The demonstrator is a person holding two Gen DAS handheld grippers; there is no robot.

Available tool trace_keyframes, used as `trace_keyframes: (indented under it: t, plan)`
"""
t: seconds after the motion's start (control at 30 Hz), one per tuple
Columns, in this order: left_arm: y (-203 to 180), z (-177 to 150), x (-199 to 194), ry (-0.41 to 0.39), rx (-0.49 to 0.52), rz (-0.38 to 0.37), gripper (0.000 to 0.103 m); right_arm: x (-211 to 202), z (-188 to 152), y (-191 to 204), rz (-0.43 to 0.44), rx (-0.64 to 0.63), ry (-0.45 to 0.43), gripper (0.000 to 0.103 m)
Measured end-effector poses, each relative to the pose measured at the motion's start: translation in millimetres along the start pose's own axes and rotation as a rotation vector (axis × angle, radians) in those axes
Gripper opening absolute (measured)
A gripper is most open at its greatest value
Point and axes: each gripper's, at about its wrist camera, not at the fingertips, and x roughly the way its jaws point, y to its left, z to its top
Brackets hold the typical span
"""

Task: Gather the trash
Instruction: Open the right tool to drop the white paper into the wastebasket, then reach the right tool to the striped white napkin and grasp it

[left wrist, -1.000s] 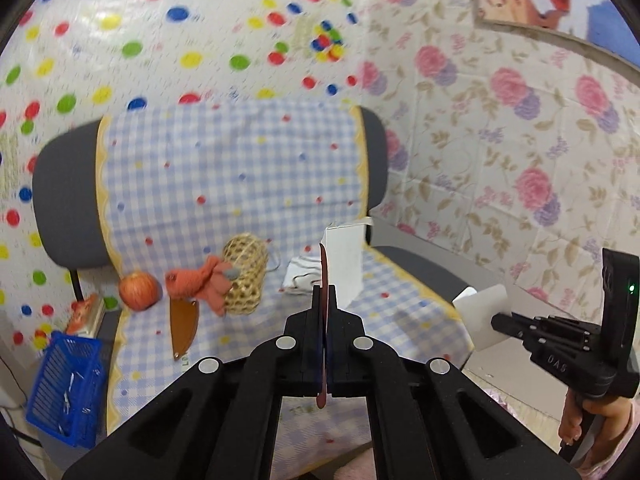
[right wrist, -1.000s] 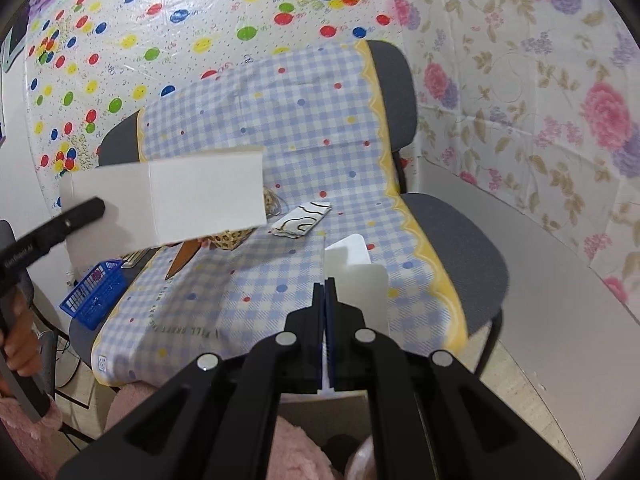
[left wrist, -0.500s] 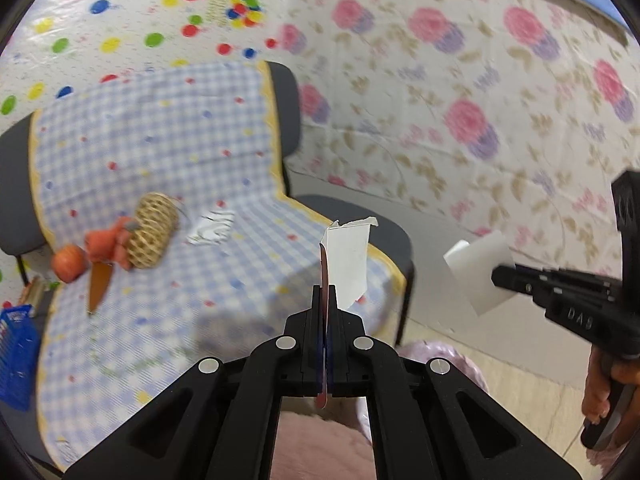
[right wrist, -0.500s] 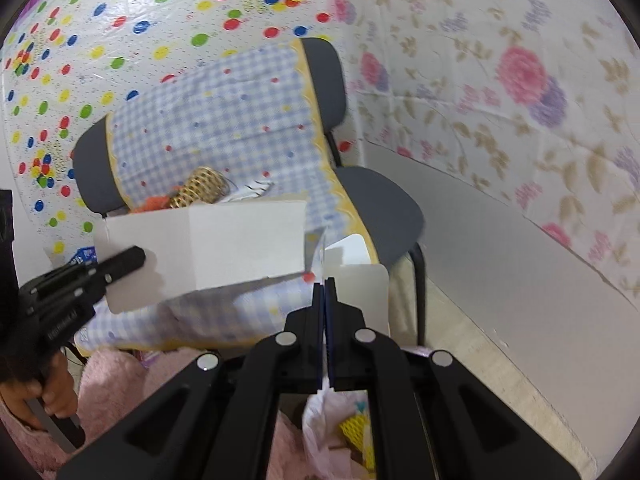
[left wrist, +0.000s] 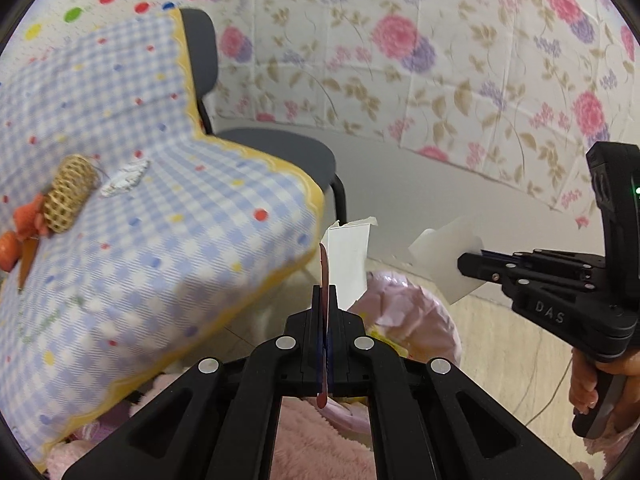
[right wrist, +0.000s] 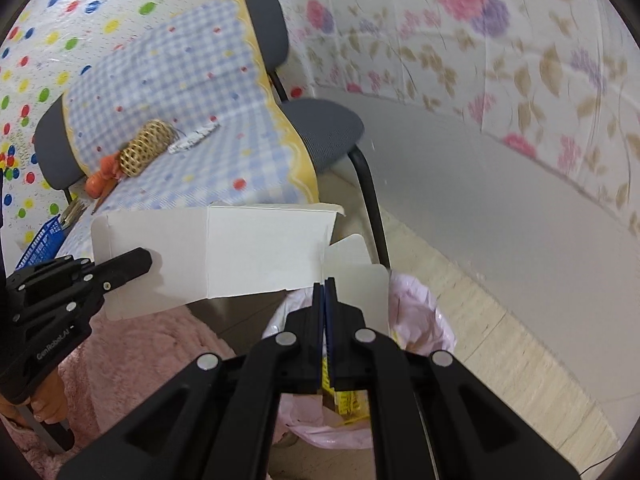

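Gripper on my left (right wrist: 136,260) is pinched tight on the left end of a flattened white carton (right wrist: 248,252), which spans across to my right gripper (right wrist: 325,284), whose jaws are clamped on the carton's other flap. Left of it and farther off, a chair (right wrist: 328,128) draped in a blue checked cloth (right wrist: 192,80) carries a woven ball (right wrist: 142,152), an orange plush toy (right wrist: 102,176) and a crumpled wrapper (right wrist: 194,140). Directly below the carton's right end sits a bin lined with a pink bag (right wrist: 420,312), yellow trash inside it.
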Motion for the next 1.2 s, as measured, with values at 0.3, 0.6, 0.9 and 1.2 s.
trace_keyframes:
  t: [0.3,0.6,0.9,1.2]
  plan:
    - [-10,0,38,0.072,0.008,-0.051,0.018,29,-9,-27,-0.002,0.035,0.054,0.012]
    - [9,11,33,0.050,-0.038,0.035,0.051,37,-11,-41,-0.023,0.062,0.065,0.036]
    - [38,27,-3,-0.023,-0.085,0.117,0.051,-8,20,-24,0.001,0.031,-0.044,0.036]
    - [102,40,-46,-0.068,-0.134,0.312,0.051,-13,69,44,0.094,-0.100,-0.108,0.036]
